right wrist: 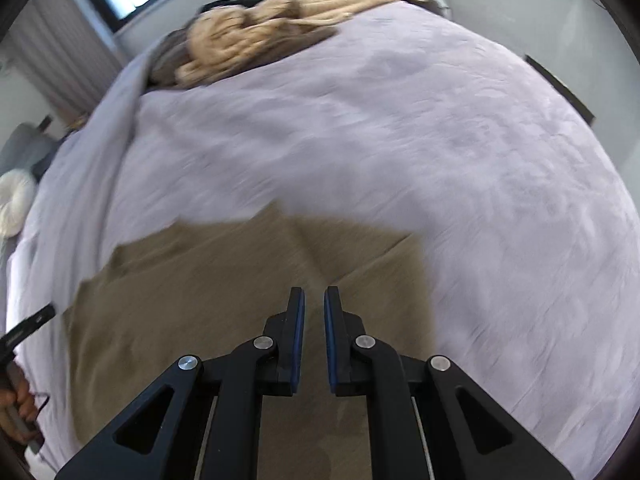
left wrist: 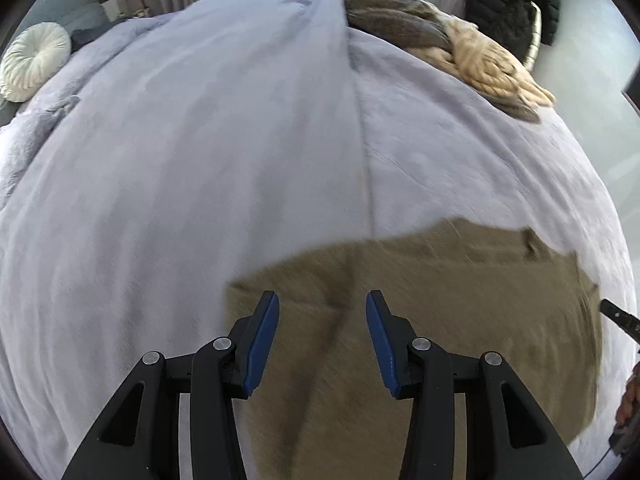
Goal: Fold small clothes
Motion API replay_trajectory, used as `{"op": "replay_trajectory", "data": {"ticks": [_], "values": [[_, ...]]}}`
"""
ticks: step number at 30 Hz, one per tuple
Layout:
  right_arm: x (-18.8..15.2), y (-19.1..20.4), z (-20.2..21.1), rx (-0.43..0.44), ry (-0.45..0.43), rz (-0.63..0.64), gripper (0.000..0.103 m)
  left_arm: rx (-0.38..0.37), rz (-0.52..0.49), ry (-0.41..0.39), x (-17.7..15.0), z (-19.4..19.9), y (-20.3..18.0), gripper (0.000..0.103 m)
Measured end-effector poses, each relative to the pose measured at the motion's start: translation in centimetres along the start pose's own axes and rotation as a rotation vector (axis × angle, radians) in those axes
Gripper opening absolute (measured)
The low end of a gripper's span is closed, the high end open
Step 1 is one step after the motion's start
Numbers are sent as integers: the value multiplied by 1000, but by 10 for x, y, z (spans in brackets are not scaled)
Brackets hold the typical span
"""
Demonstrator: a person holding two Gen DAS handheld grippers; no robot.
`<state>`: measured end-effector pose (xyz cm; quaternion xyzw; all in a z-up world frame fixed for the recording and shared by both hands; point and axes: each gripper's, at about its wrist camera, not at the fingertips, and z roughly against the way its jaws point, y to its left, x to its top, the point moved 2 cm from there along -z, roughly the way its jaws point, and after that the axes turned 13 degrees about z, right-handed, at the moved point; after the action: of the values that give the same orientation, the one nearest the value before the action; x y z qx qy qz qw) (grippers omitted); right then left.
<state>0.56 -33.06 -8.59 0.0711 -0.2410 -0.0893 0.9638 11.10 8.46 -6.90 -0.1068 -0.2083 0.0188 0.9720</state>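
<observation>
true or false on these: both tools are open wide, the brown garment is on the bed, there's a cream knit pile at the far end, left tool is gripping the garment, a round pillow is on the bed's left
1. Both tools are open wide. False: the left tool is wide open, while the right tool shows only a narrow gap.
2. The brown garment lies on the lavender bed cover. True.
3. A cream knit pile sits at the far end. True.
4. The left tool grips the garment. False: nothing is between its fingers.
5. A round white pillow is at the far left. True.
</observation>
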Motion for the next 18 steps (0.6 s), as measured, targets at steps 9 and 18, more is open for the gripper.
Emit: {"op": "replay_trajectory", "data": {"ticks": [9, 18], "values": [[-47, -11, -12, -1, 66, -45, 9, 93, 36, 73, -54, -21, 39, 64], [-112, -42, 55, 53, 59, -399, 40, -20, 194, 211, -93, 20, 89, 76]]}}
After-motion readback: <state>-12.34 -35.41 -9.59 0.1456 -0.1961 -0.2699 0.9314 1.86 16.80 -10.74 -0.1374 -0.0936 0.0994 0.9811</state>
